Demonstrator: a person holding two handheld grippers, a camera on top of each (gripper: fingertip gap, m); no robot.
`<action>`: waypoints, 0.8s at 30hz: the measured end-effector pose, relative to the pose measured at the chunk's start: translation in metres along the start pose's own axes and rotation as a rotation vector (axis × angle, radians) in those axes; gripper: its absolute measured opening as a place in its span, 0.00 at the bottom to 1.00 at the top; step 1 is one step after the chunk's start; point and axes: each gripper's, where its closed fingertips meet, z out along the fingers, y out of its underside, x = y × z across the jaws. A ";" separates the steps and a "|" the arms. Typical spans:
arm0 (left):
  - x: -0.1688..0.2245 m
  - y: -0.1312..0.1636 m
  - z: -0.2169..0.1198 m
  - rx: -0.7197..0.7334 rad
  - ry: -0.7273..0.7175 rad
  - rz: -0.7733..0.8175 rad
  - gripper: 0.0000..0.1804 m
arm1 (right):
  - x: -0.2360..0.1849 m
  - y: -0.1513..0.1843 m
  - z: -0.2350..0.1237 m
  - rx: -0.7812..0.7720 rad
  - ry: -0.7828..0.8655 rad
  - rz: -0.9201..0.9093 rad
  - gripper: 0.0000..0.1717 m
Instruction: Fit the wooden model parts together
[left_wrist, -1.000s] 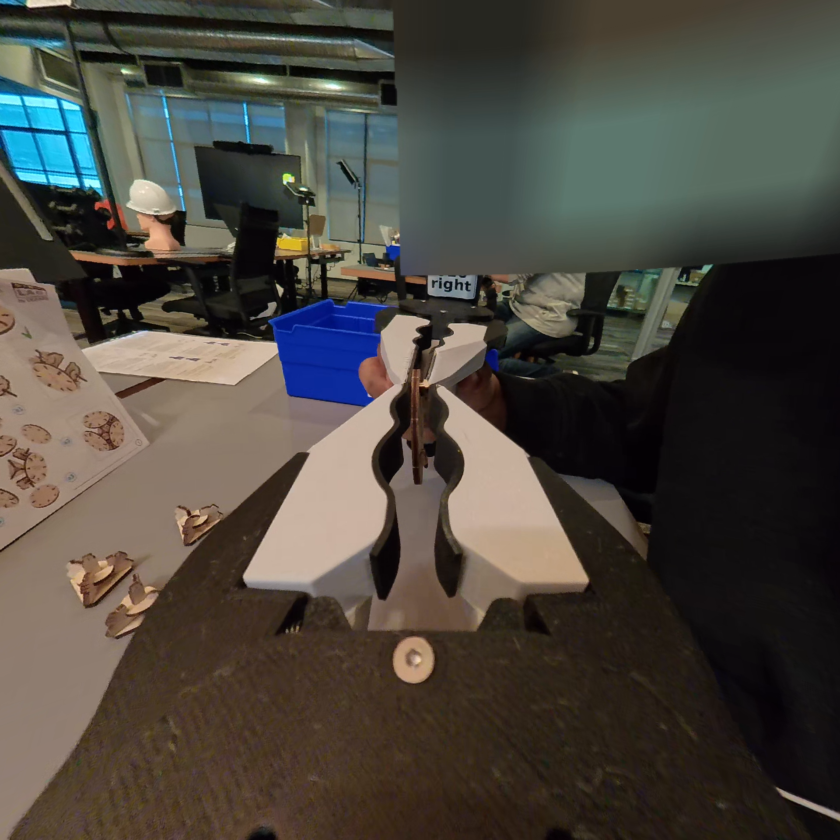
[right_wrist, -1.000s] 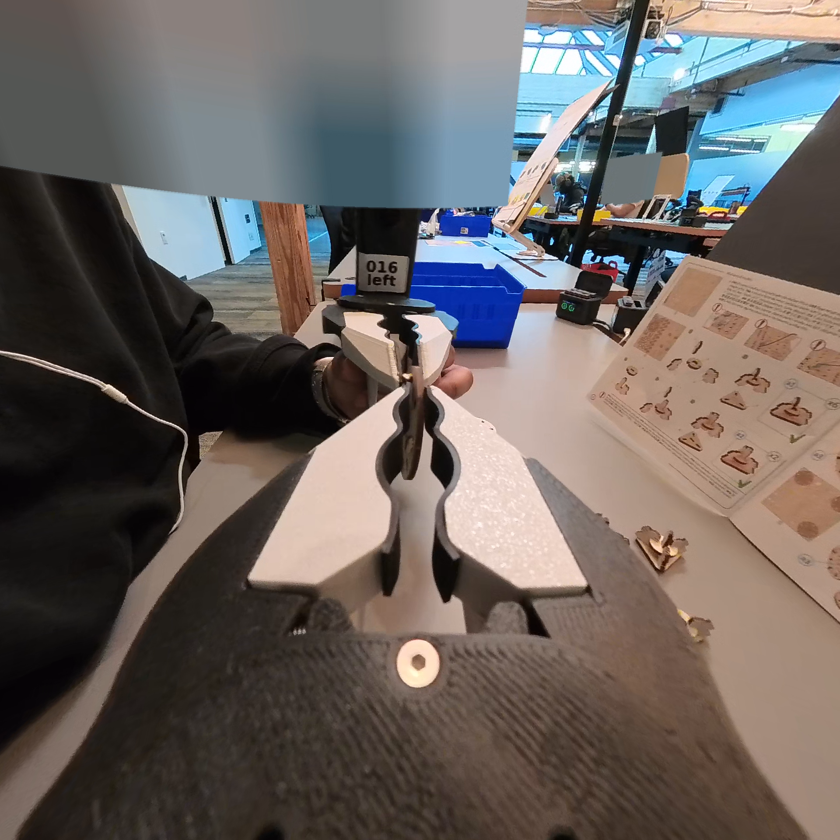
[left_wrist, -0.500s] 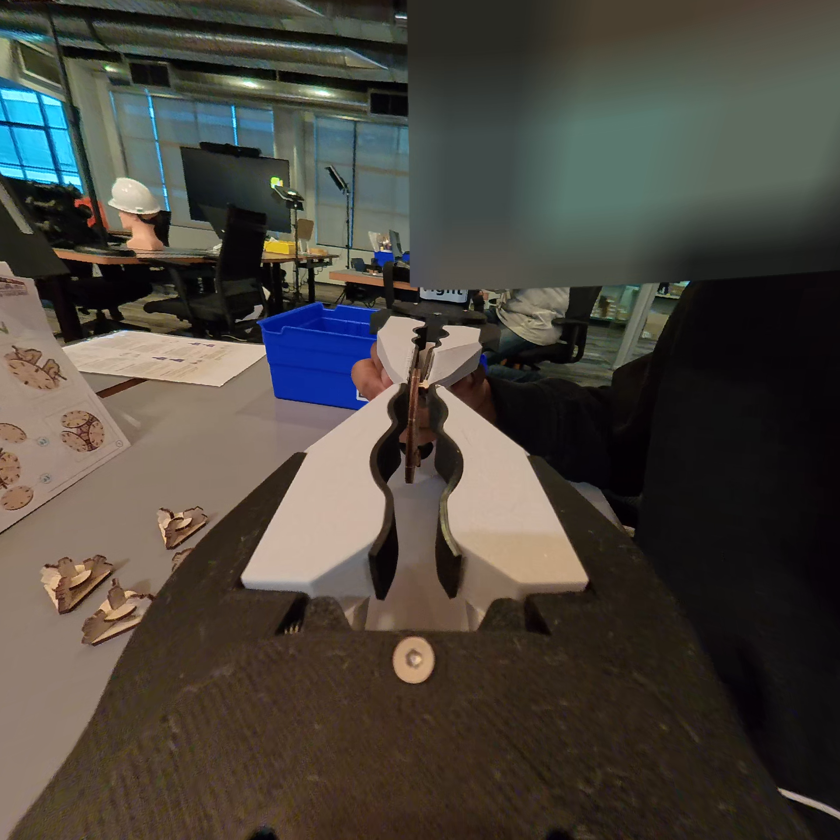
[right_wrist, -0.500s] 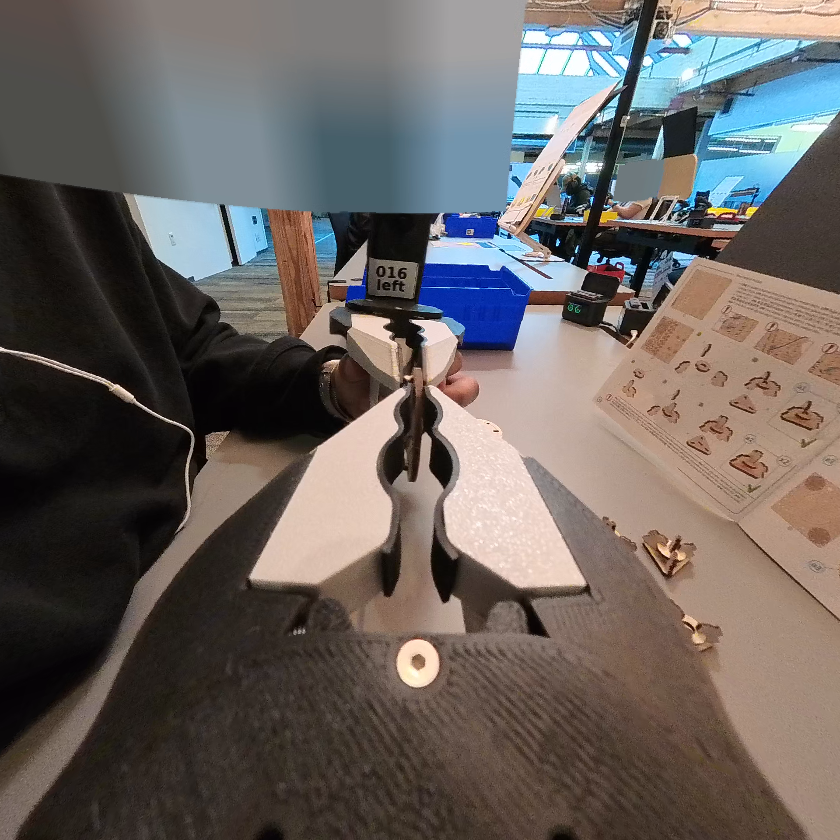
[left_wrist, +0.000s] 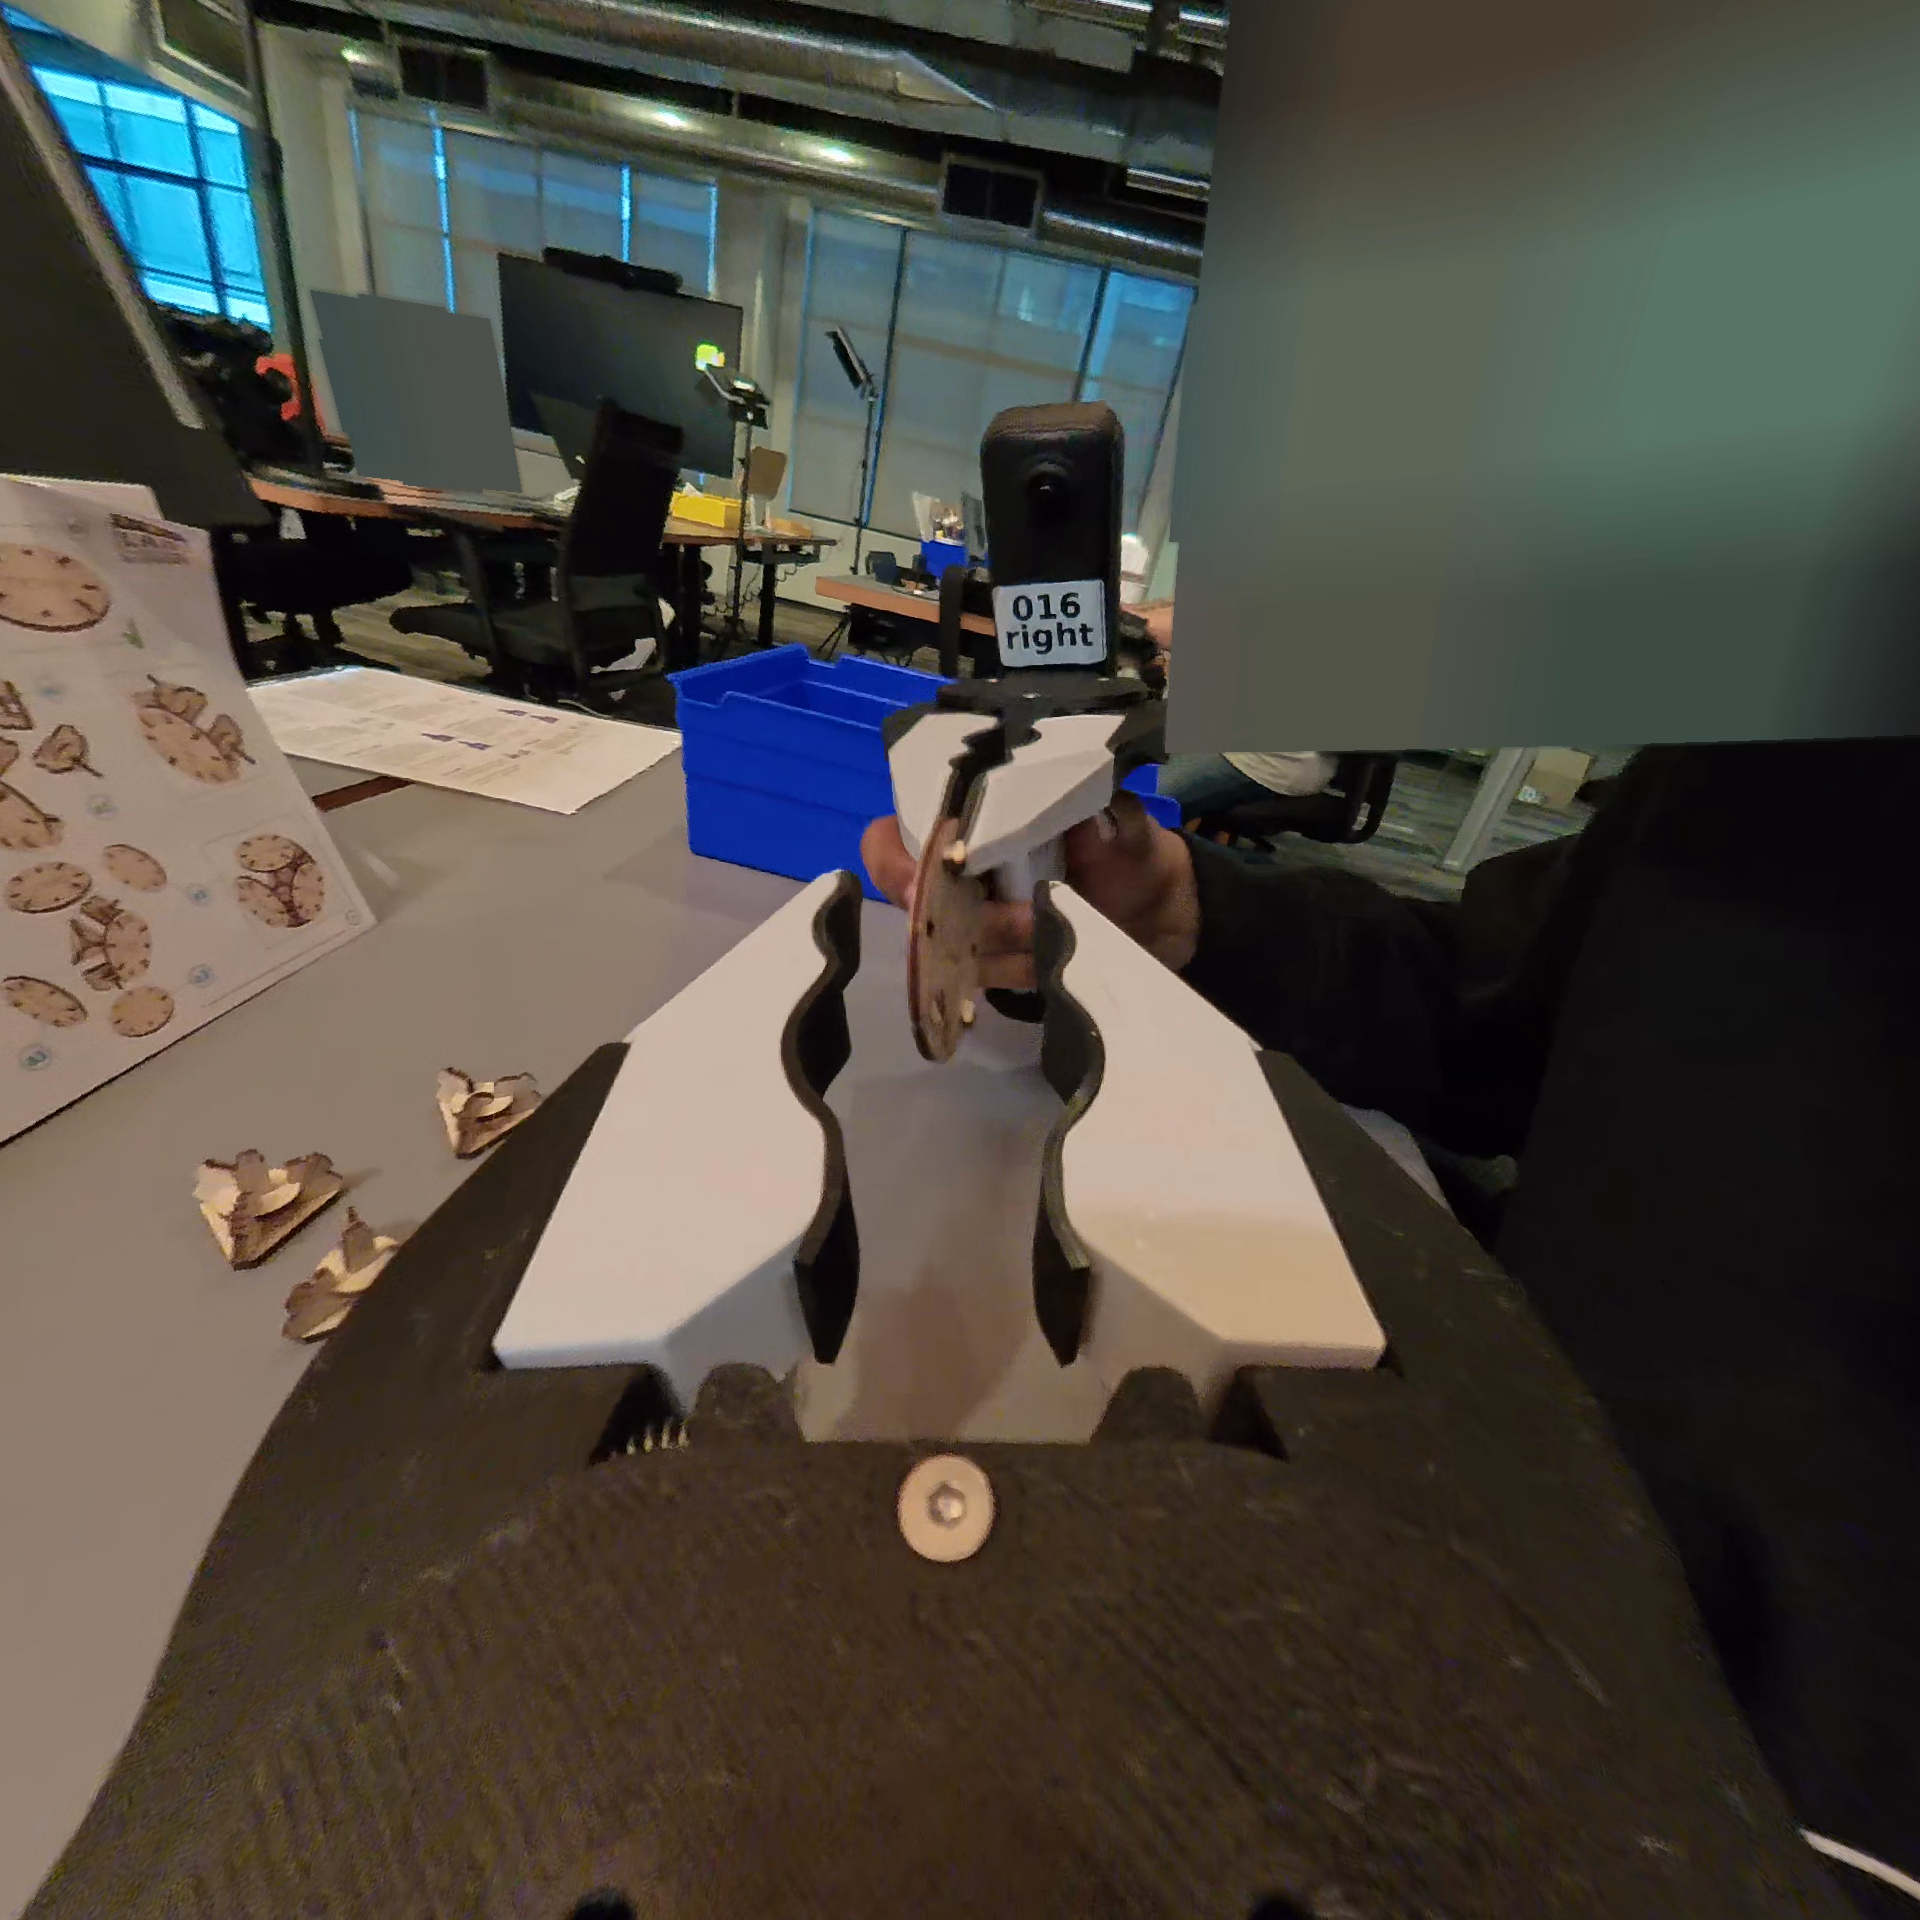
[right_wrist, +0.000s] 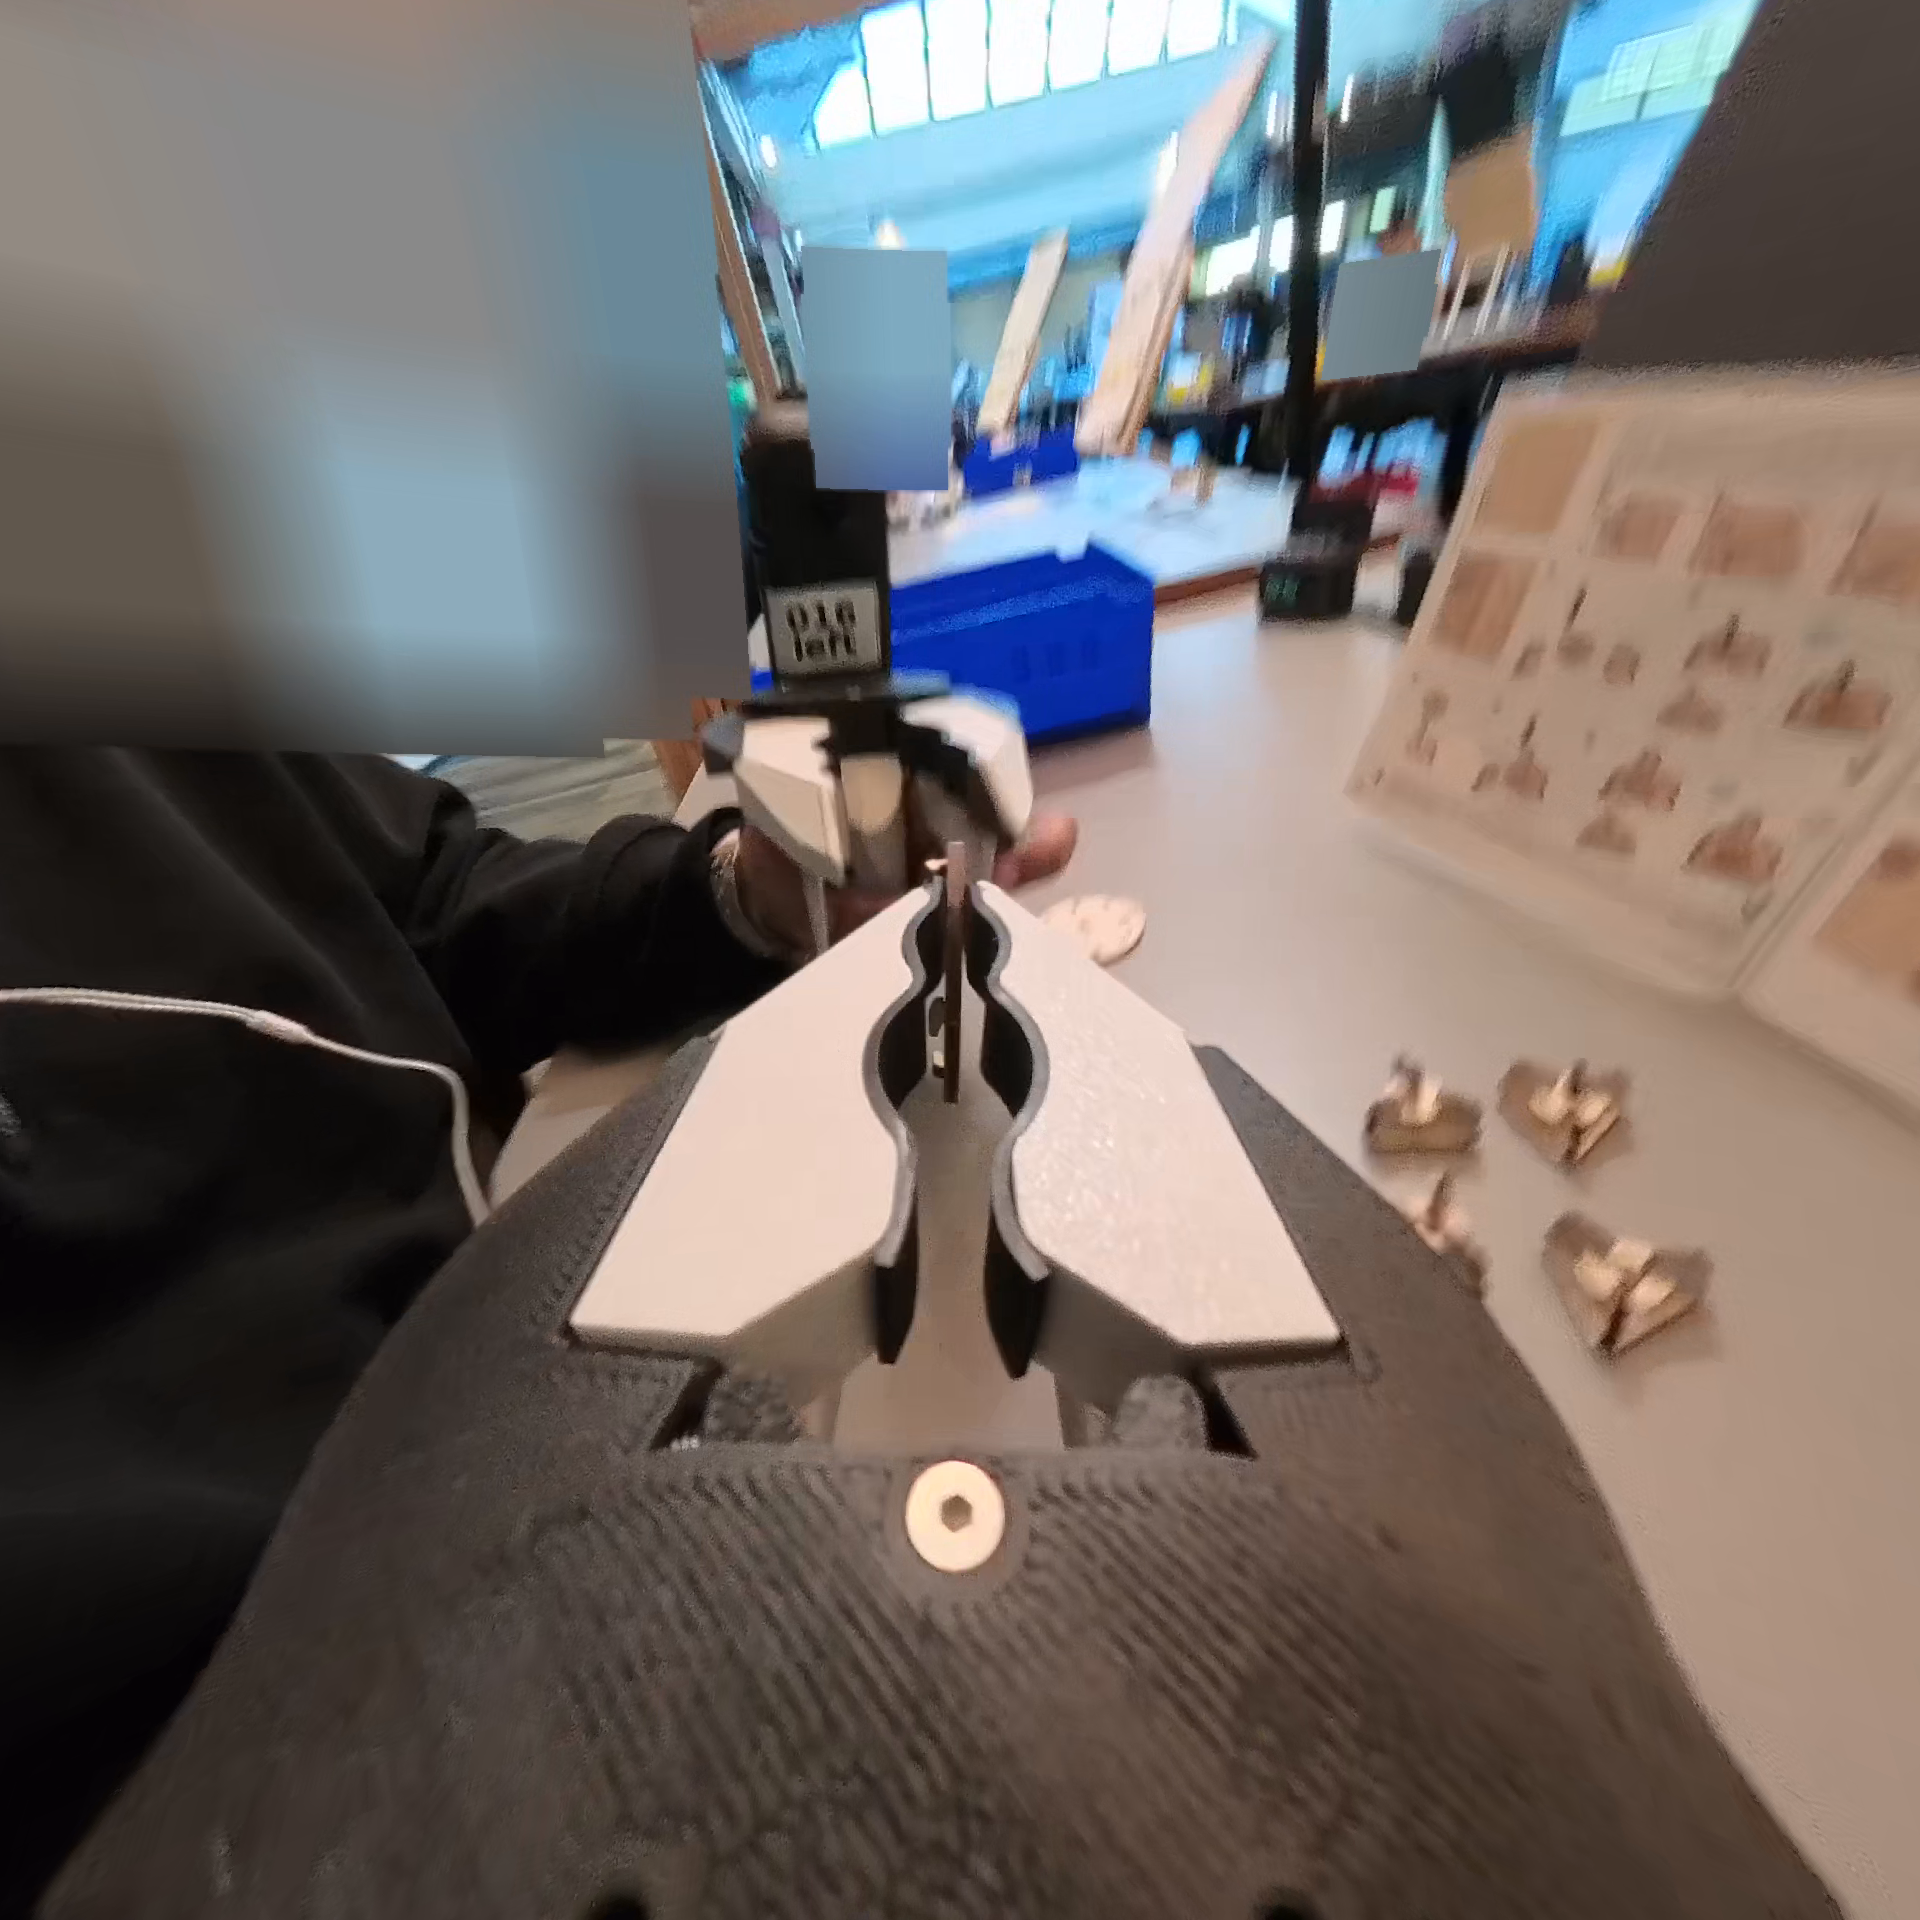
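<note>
My left gripper (left_wrist: 945, 904) is open; its fingers (left_wrist: 821, 997) stand on either side of a round wooden disc (left_wrist: 940, 956) without touching it. The right gripper (left_wrist: 977, 831) faces mine and is shut on the upper edge of that disc, which hangs tilted from it. In the right wrist view my right gripper (right_wrist: 951, 904) is shut on the same disc (right_wrist: 952, 977), seen edge-on between its pads. The left gripper (right_wrist: 873, 810) stands just beyond it, open, held by a hand.
Grey table (left_wrist: 468, 935) with small wooden assemblies (left_wrist: 265, 1195) at the left, an upright instruction sheet (left_wrist: 135, 790), a printed paper (left_wrist: 457, 732) and a blue bin (left_wrist: 790, 748) behind. In the right wrist view: a pale disc (right_wrist: 1096, 925), several wooden assemblies (right_wrist: 1558, 1112), a booklet (right_wrist: 1662, 665). My two grippers' fingertips are within a few centimetres of each other.
Both grippers were shut on the wooden disc. My left gripper has opened and let go of it; the disc stays in the right gripper and has tilted. The right view has swung.
</note>
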 end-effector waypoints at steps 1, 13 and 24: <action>-0.003 -0.001 -0.001 0.001 -0.017 0.006 0.18 | 0.001 0.007 0.001 -0.037 -0.011 0.046 0.00; -0.037 -0.013 -0.018 0.047 -0.197 0.006 0.16 | -0.013 0.126 0.013 -0.378 0.096 0.693 0.01; -0.029 0.000 -0.007 -0.029 -0.208 0.070 0.15 | -0.010 0.117 -0.022 -0.305 0.314 0.463 0.23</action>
